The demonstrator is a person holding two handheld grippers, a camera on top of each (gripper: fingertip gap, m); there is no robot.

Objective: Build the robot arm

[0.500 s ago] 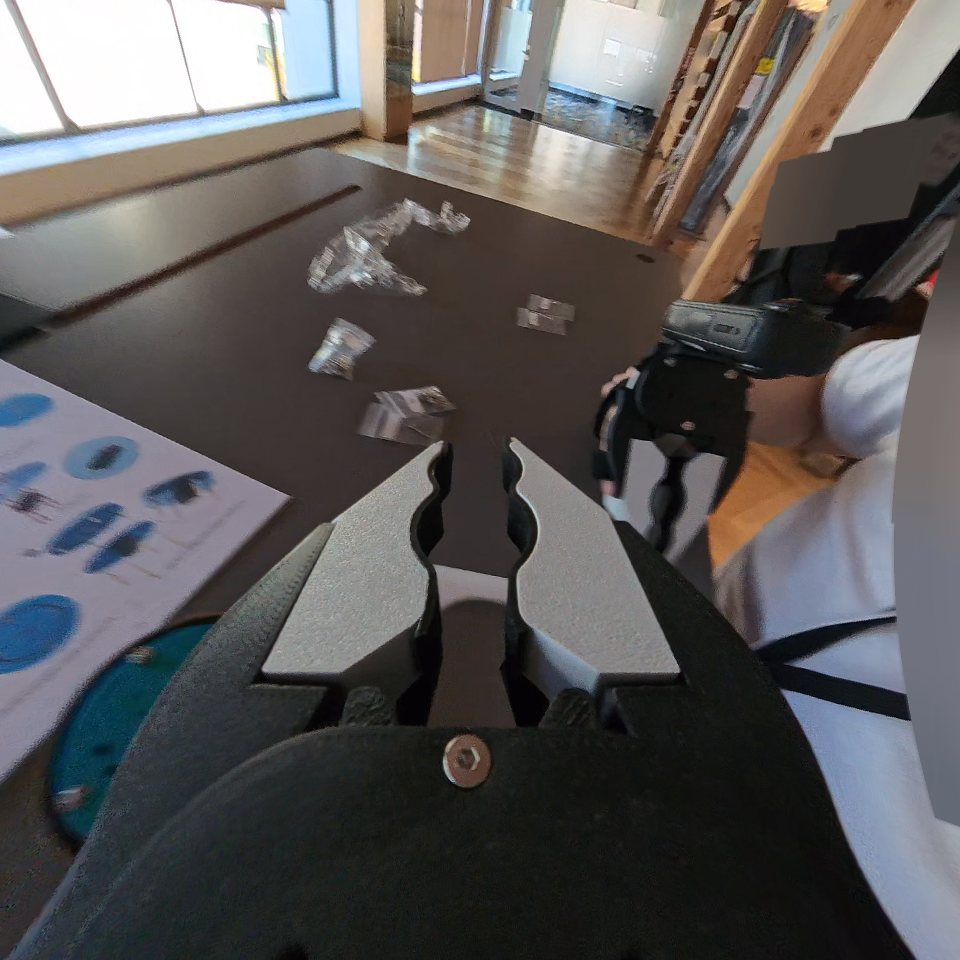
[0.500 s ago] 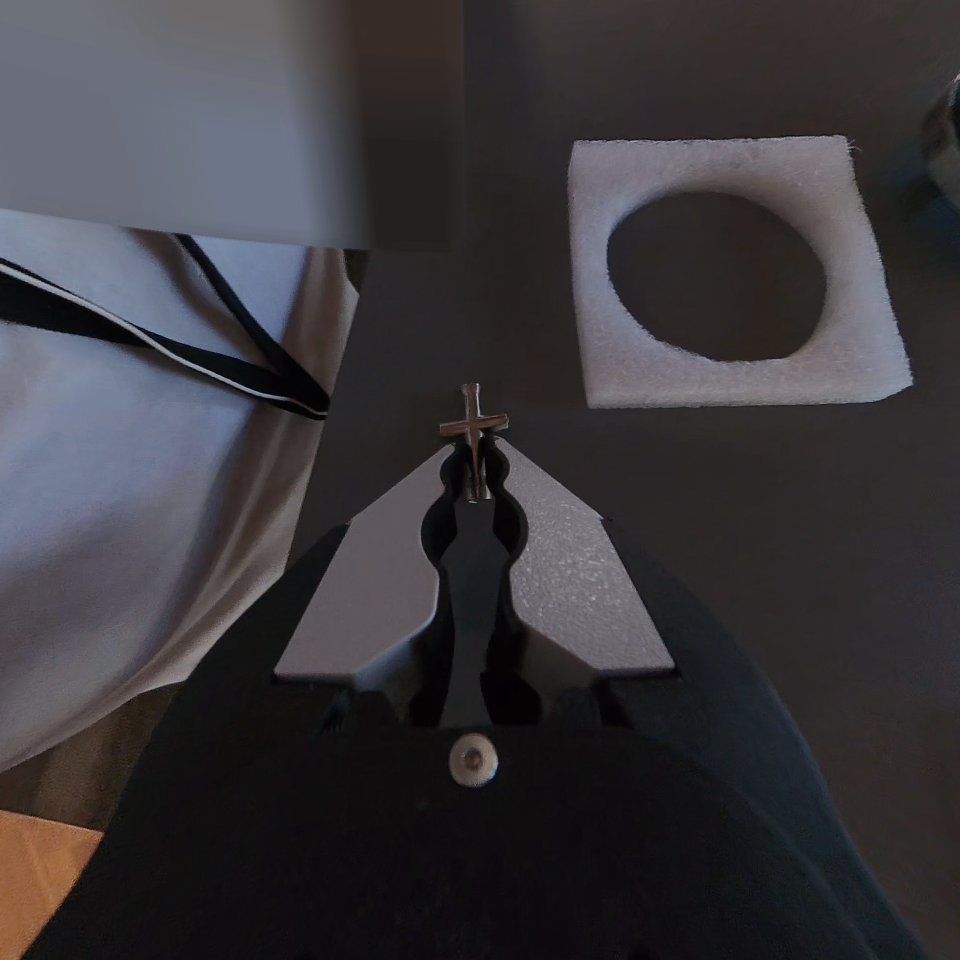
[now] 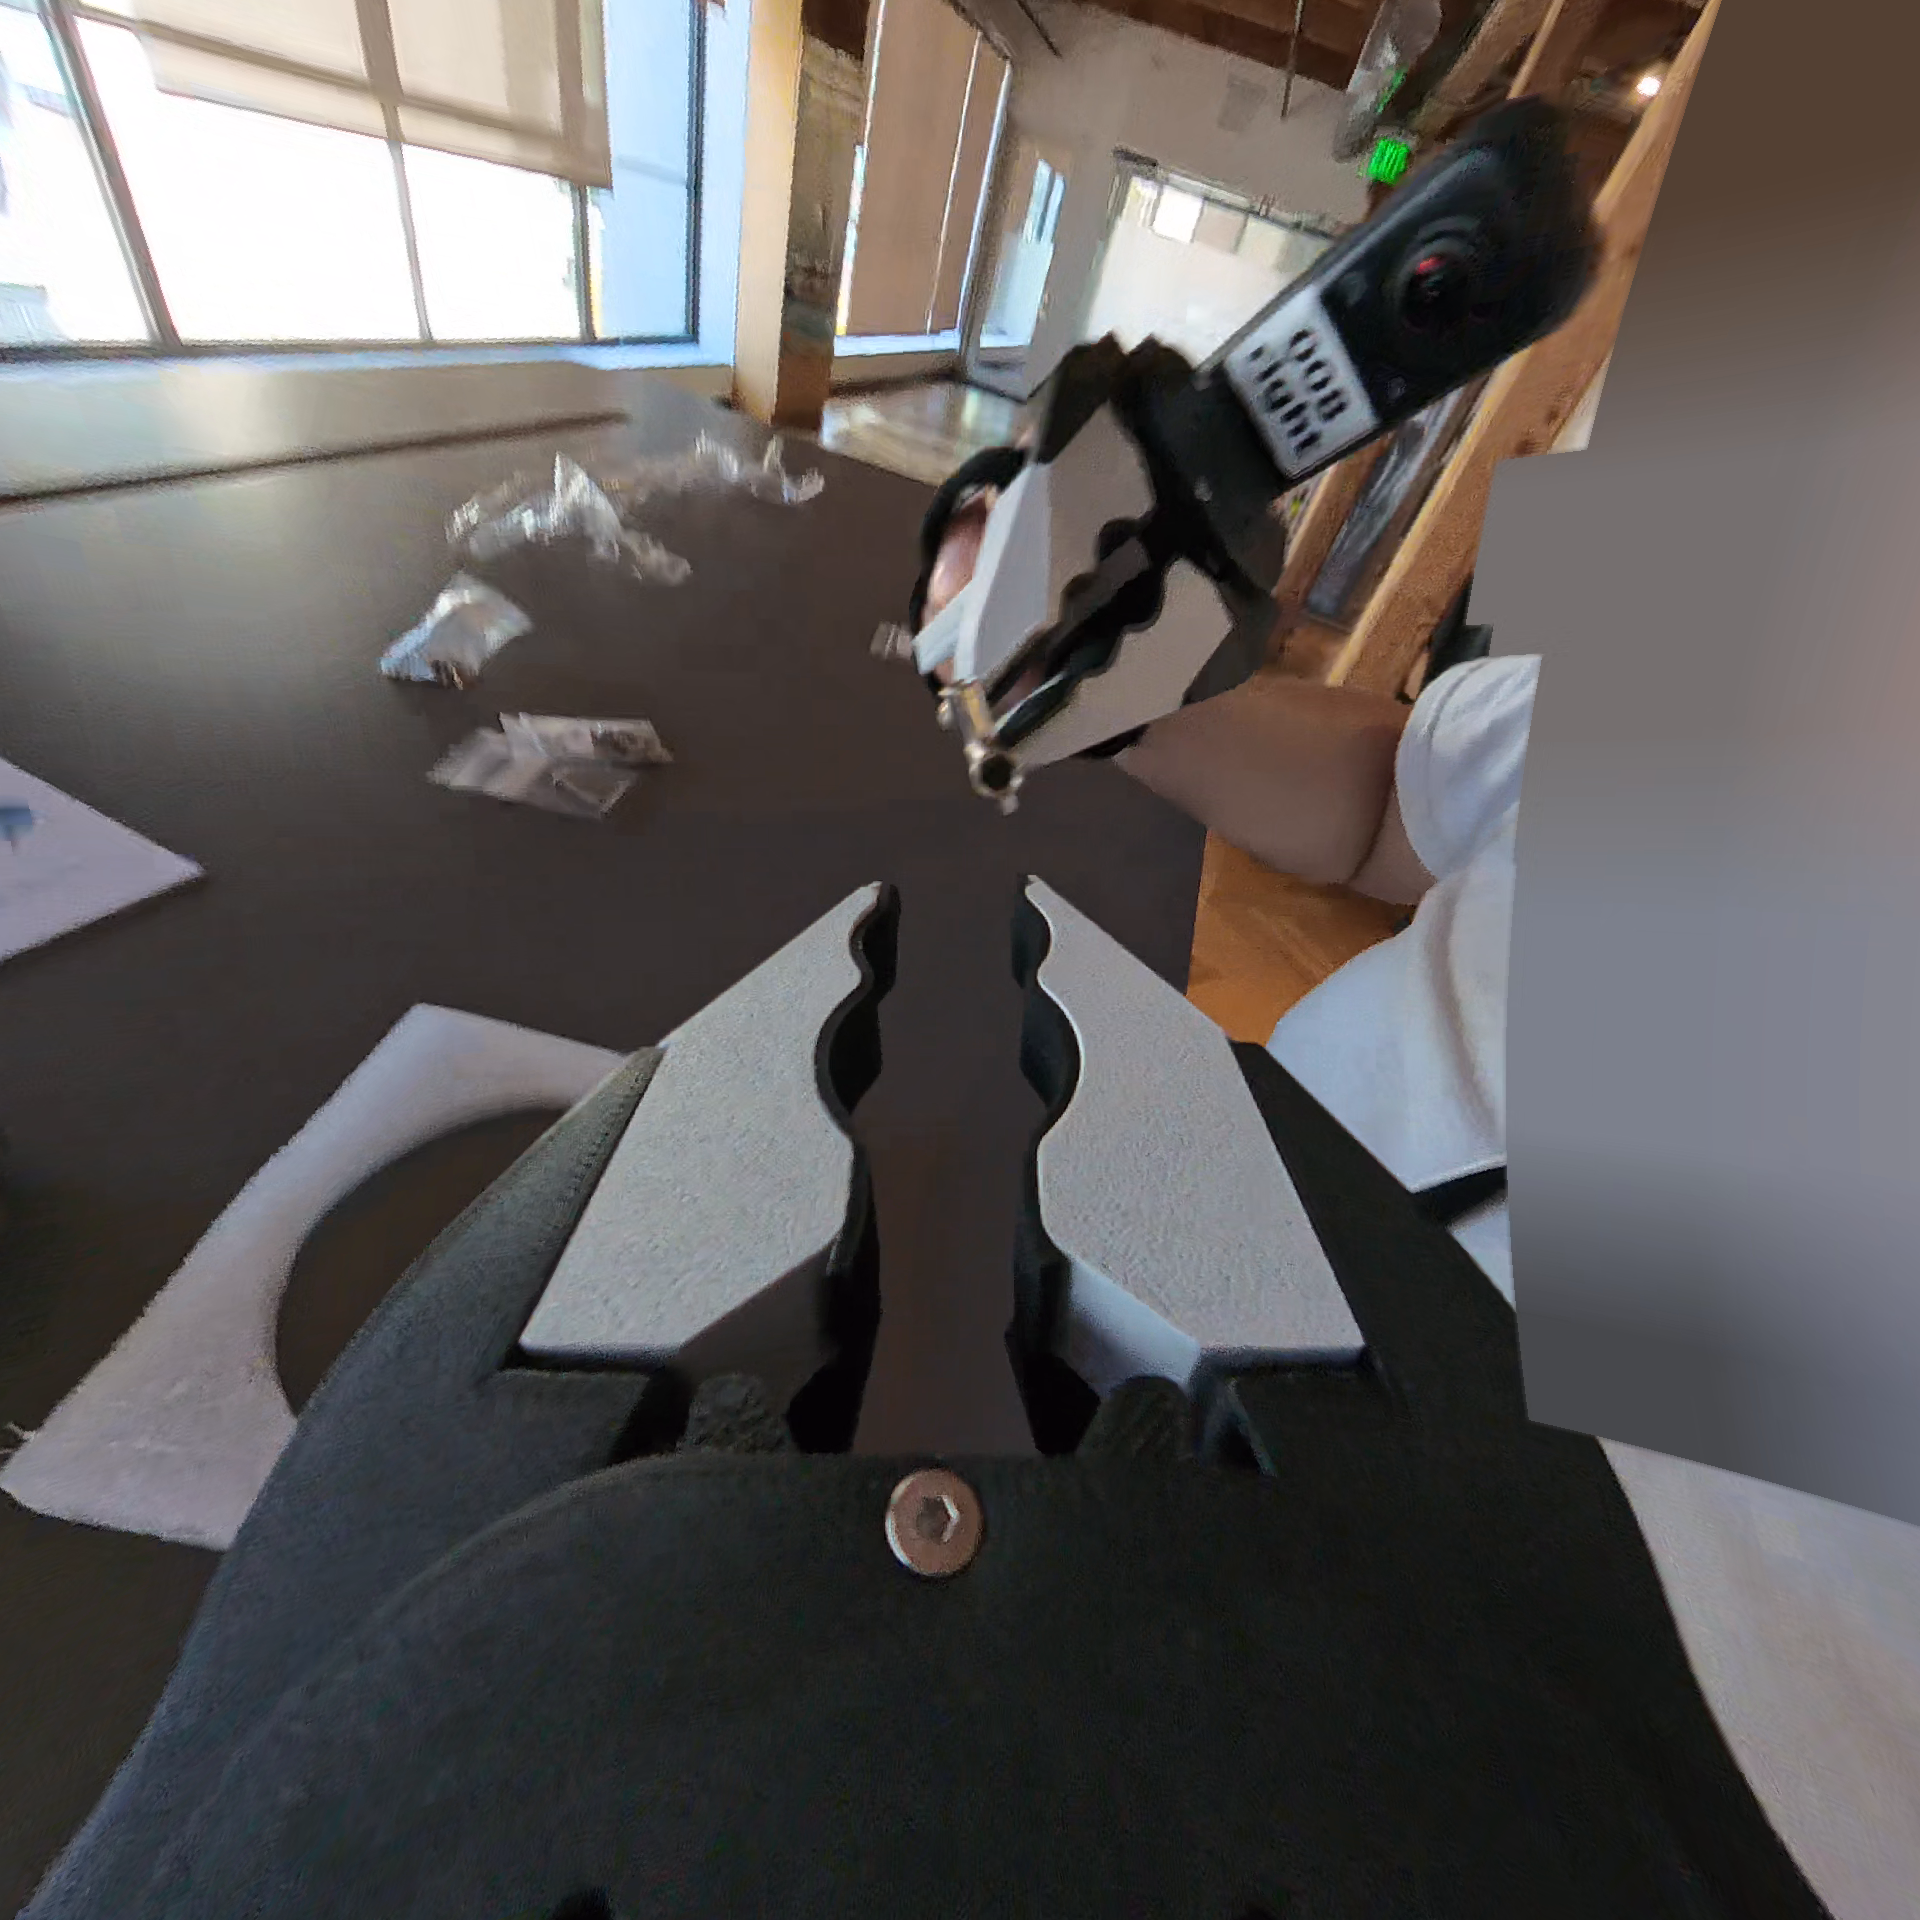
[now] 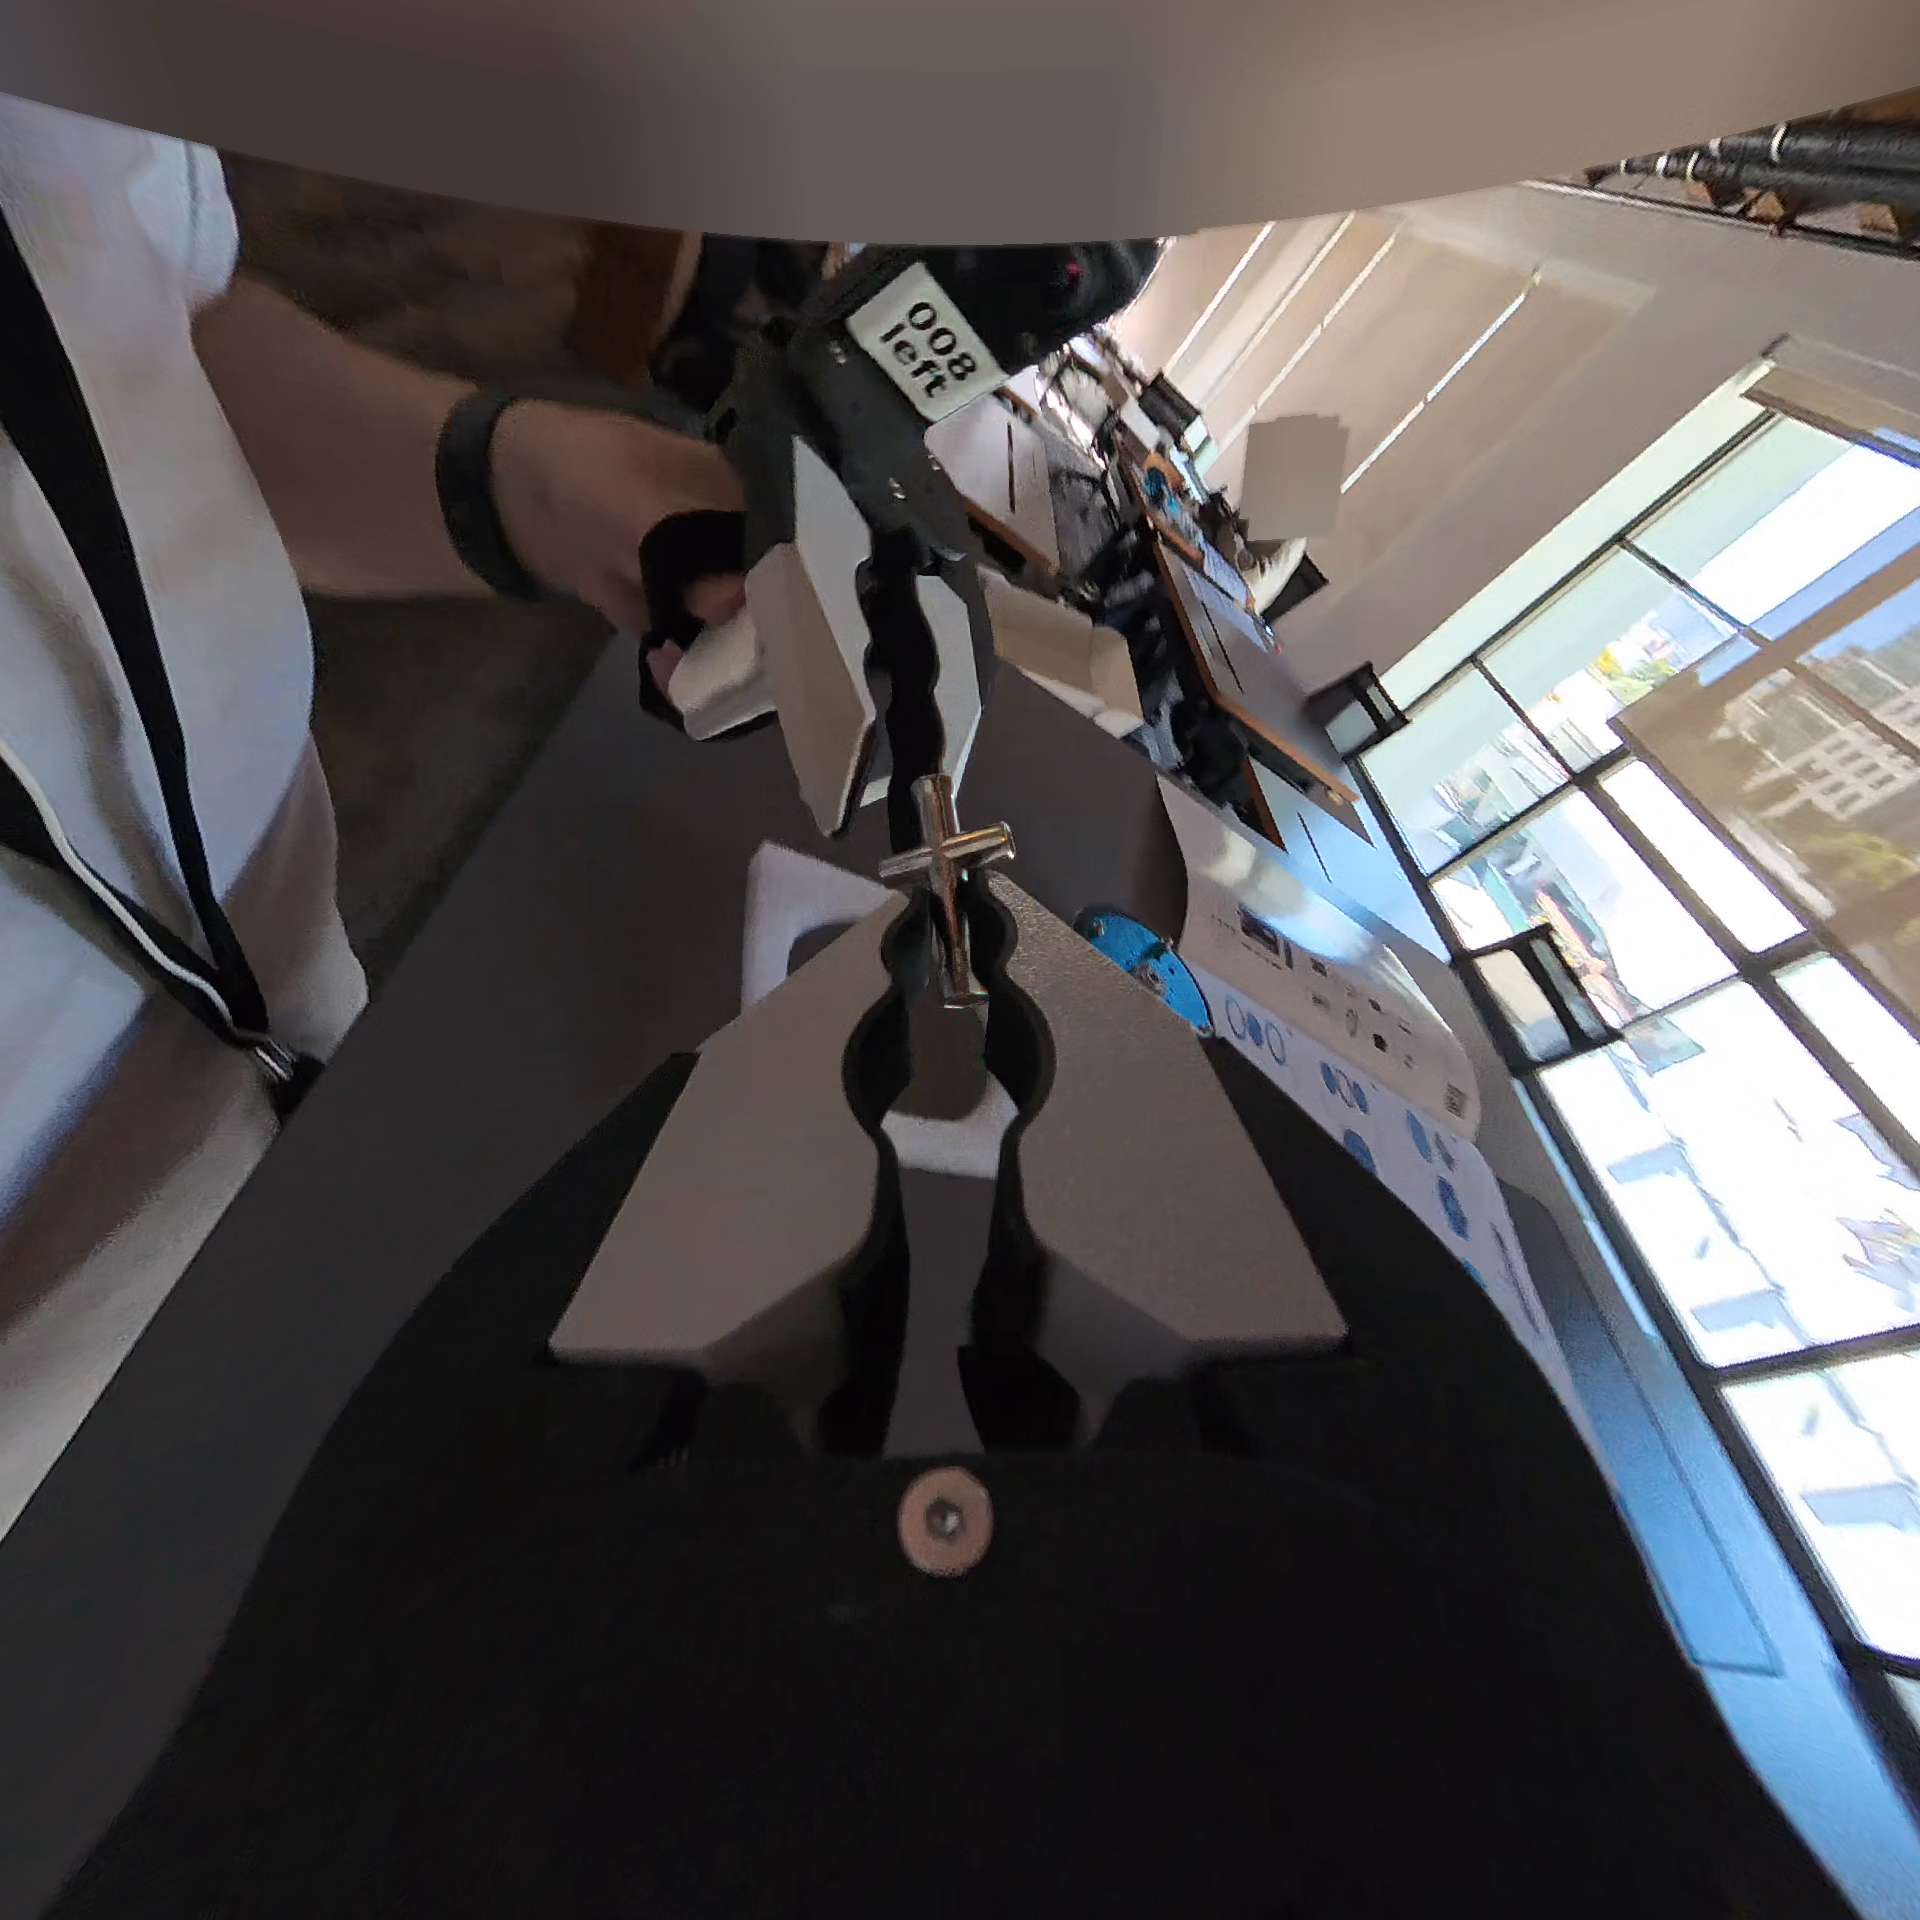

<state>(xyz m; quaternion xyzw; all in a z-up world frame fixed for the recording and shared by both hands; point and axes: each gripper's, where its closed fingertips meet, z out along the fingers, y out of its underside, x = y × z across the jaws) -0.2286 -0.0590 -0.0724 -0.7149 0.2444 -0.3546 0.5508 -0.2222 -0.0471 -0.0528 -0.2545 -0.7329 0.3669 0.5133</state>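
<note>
Both tools have lifted face to face: right tool (image 4: 943,914) clamps a metal cross key (image 4: 943,862), left tool (image 3: 956,904) gapes empty.

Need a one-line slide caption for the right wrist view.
Right gripper shut on a small cross-shaped metal key, facing the open left gripper above the dark table.
</note>
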